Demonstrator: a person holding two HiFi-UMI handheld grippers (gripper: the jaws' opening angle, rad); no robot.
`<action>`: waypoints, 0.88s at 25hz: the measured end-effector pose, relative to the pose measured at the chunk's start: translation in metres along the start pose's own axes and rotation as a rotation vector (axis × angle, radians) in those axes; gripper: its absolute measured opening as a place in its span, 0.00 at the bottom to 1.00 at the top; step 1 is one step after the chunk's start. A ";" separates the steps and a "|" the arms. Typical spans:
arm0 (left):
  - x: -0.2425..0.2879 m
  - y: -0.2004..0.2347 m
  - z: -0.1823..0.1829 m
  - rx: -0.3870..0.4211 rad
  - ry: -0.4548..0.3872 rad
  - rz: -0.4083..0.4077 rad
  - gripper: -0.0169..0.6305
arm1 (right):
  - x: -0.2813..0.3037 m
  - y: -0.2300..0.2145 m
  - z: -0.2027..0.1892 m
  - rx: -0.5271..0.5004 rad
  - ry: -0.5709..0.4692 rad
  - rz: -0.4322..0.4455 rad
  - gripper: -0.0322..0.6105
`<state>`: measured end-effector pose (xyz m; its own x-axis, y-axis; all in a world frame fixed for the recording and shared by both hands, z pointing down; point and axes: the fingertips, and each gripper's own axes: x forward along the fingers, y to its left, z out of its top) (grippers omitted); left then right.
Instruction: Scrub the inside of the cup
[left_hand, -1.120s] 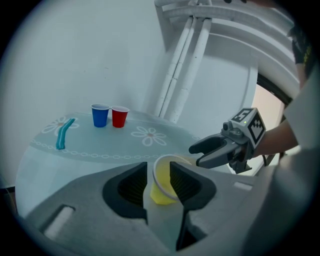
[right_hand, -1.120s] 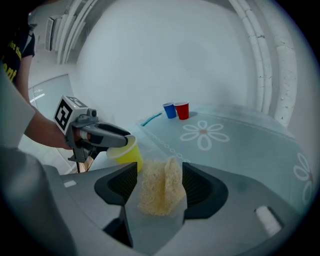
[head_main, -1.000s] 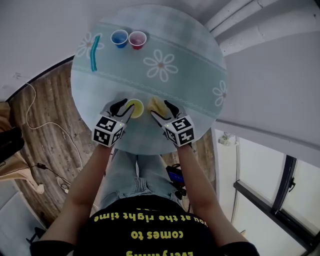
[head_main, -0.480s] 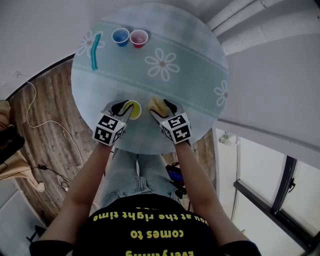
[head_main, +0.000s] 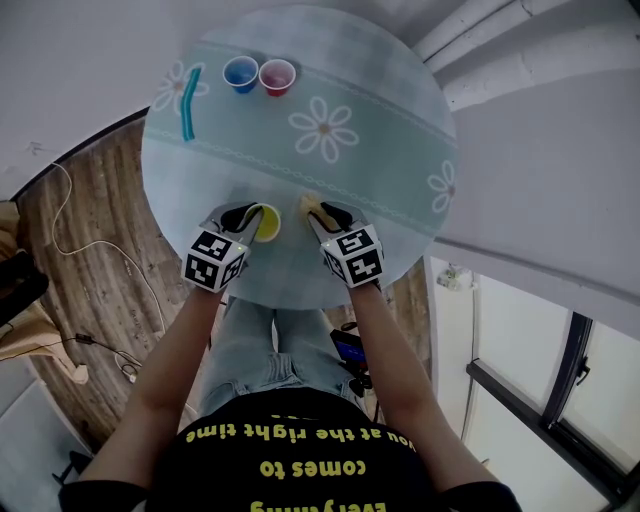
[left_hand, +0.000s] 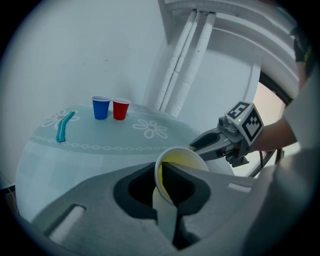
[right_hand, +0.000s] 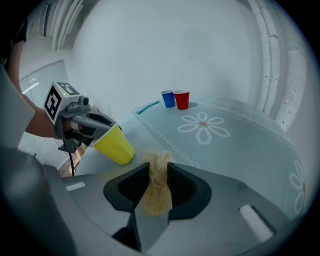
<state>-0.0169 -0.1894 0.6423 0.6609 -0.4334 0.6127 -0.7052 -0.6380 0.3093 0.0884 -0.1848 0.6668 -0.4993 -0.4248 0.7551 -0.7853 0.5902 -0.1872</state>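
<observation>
left gripper (head_main: 245, 215): your jaws have just been closing and now pinch the rim wall of the small yellow plastic cup (head_main: 266, 222), one jaw inside the mouth, one outside. in the left gripper view the cup (left_hand: 182, 162) sits right between the jaws, narrow gap, firm hold.

cup position: near edge of the round table with the pale blue daisy-print cloth (head_main: 380, 80), left of centre. from the right gripper view the cup (right_hand: 114, 145) is tilted, mouth toward your left gripper, base pointing down and away.

right gripper (head_main: 325, 215): jaws have also just been closing, now clamped about halfway on a tan fibrous scrub pad (right_hand: 156, 187), which sticks out past the tips. in the head view the pad (head_main: 310, 206) is just right of the cup, close but apart from it.

far side of table: small blue plastic cup (head_main: 240, 74) and small red plastic cup (head_main: 276, 76) upright, side by side. a teal strip (head_main: 188, 105) lies flat at far left.
</observation>
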 end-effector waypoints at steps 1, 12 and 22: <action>0.000 0.000 0.001 -0.001 -0.003 0.000 0.08 | 0.000 0.000 0.000 0.002 0.002 -0.002 0.22; -0.008 0.000 0.012 -0.027 -0.090 -0.009 0.08 | -0.004 0.002 0.000 -0.001 0.001 0.008 0.16; -0.009 0.000 0.019 -0.038 -0.122 0.010 0.07 | -0.016 0.007 0.017 -0.001 -0.058 0.013 0.15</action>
<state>-0.0184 -0.1973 0.6231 0.6787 -0.5152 0.5234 -0.7194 -0.6097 0.3327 0.0854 -0.1855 0.6427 -0.5300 -0.4565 0.7147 -0.7784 0.5963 -0.1963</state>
